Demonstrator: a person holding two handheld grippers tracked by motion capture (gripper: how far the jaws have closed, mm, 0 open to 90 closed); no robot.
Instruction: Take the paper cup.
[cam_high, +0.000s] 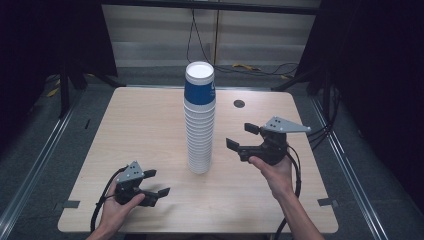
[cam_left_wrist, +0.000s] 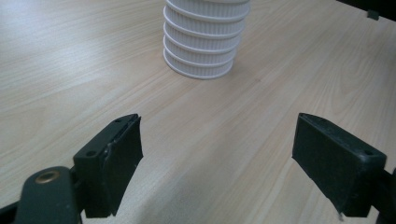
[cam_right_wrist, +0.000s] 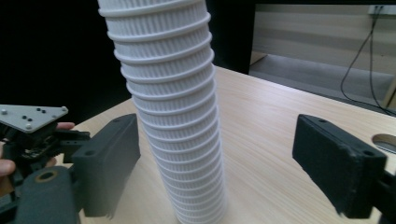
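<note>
a tall stack of cups (cam_high: 199, 120) stands upside down in the middle of my table (cam_high: 140, 130), white with a blue cup on top. my left gripper (cam_high: 154, 185) sits low near my edge, jaws wide apart, holding nothing. my right gripper (cam_high: 240, 136) is up just beside the stack, jaws wide apart too, not touching the cups and holding nothing

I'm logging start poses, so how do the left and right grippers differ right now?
The left gripper sits low near the table's front edge, well short of the cup stack; the right gripper is held higher, close beside the stack. The left one faces the stack's base, while the right one faces its middle. Both are open, empty and touch nothing.
</note>
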